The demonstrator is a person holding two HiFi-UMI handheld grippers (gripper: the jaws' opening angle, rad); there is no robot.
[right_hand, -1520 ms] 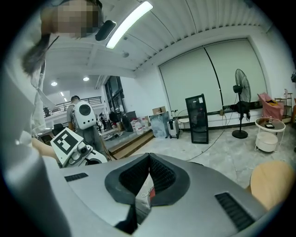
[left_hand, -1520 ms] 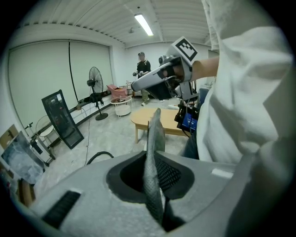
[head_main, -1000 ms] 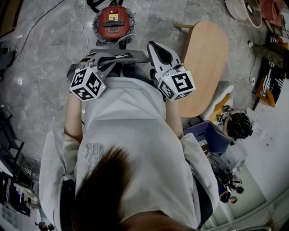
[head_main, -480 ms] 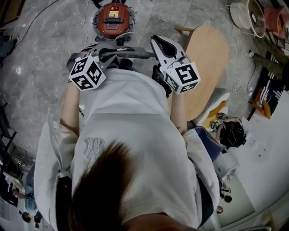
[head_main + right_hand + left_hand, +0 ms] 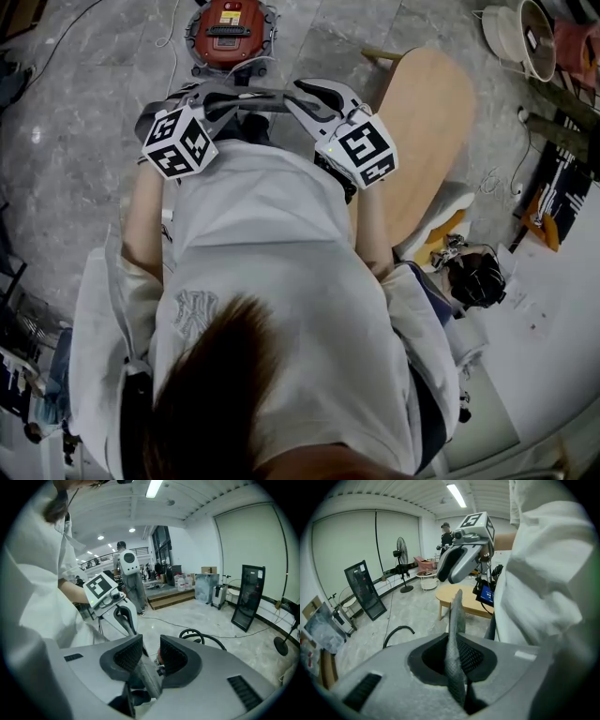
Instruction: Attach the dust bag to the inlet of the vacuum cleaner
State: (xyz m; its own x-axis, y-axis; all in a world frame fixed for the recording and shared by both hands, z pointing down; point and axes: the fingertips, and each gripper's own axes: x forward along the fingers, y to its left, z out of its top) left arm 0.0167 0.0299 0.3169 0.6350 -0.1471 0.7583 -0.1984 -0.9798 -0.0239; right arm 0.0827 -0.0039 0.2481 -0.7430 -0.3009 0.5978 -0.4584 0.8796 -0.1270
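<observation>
The dust bag [image 5: 240,97] is up in the air between the two grippers, in front of the person's body and just on the near side of the red vacuum cleaner [image 5: 230,30], which sits on the floor [image 5: 84,103] at the far end. The bag shows as a thin grey sheet, seen edge-on from both grippers. It looks light and limp, so it probably sags wherever it is unsupported, though its coarse weave seems unlikely to slip. The left gripper [image 5: 454,654] has its fingers [image 5: 477,658] nearly together, pinching the bag's left edge. The right gripper [image 5: 145,656] has just been opening its fingers [image 5: 127,654], which stand moderately apart with the bag's right edge lying loose between them, not pressed. So the left edge seems to carry the whole bag. A hold on both edges close to its mouth, which I cannot pick out here, would likely keep it taut enough to steer onto the inlet.
</observation>
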